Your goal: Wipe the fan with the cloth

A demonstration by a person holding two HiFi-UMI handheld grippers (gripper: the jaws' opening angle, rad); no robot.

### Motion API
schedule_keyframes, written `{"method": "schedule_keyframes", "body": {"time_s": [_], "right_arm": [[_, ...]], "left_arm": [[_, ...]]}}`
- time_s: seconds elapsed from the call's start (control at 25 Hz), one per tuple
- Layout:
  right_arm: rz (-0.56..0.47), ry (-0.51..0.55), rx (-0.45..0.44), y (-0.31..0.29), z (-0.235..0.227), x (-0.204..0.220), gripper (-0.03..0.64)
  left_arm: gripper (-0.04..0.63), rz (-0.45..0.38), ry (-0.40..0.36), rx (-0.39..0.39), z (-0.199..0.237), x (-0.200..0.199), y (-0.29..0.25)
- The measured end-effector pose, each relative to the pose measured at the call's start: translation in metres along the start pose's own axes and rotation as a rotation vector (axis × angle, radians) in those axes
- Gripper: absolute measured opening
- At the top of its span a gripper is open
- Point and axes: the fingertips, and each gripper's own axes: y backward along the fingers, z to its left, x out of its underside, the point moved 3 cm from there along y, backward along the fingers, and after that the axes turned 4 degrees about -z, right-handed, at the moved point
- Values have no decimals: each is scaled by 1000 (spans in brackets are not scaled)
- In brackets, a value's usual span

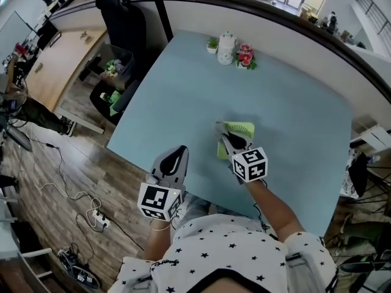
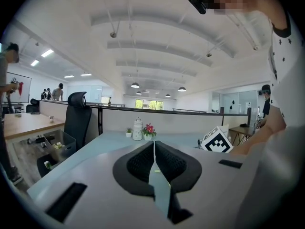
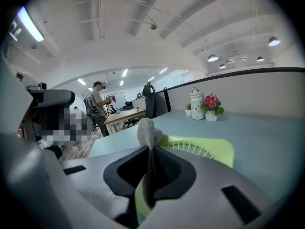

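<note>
The left gripper [image 2: 154, 145] has its jaws pressed together, nothing between them; beyond, a blue table [image 2: 107, 143] bears a white jar [image 2: 137, 129] beside red flowers [image 2: 150, 129]; a marker cube [image 2: 217, 140] shows at right

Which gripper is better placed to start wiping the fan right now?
Right. The right gripper is shut on the grey cloth and sits right at the green fan. The left gripper is shut with nothing in it, back by the near edge of the table.
</note>
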Motion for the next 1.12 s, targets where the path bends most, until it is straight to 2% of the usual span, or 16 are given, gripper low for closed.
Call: {"method": "schedule_keyframes", "body": {"time_s": [0.4, 1.12], "right_arm": [[3, -13, 30, 3, -7, -2, 29], [-27, -53, 168, 45, -58, -1, 31]], "left_arm": [[32, 5, -3, 33, 4, -2, -8], [32, -15, -46, 122, -24, -14, -32]]}}
